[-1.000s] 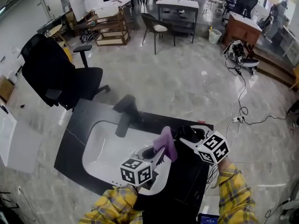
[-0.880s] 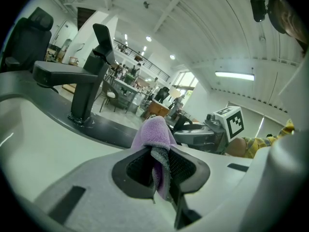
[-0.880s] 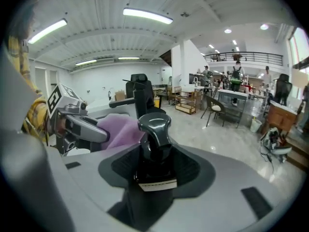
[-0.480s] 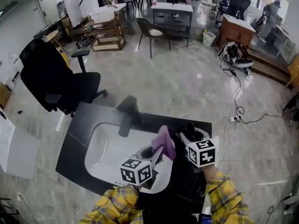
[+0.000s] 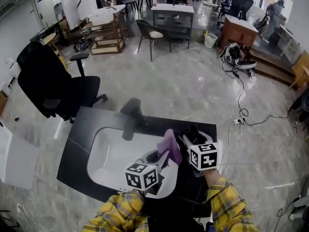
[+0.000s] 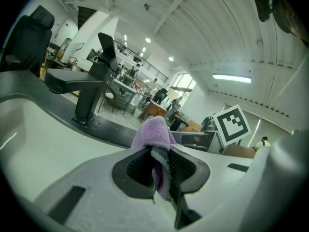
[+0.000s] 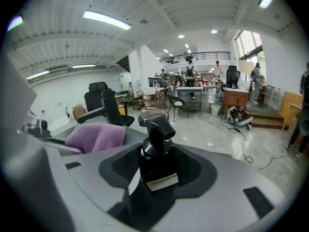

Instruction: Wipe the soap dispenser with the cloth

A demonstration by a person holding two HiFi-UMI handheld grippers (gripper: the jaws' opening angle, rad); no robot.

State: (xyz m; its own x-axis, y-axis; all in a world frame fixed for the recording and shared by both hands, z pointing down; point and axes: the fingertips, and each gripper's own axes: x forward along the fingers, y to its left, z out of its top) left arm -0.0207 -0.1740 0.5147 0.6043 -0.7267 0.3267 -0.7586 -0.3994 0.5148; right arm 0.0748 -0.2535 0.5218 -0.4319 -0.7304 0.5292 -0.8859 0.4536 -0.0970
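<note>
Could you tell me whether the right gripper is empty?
No, the right gripper holds the black dispenser between its jaws.

left tool [image 6: 161,166] pinches purple cloth [image 6: 153,133].

Black faucet [image 5: 129,123] behind white sink [image 5: 104,154]; office chair [image 5: 46,79] beyond

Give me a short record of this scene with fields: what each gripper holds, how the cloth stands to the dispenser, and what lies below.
Left gripper: shut on purple cloth
Right gripper: shut on black soap dispenser
Cloth versus dispenser: side by side, contact unclear
Below: white sink, black faucet
</note>
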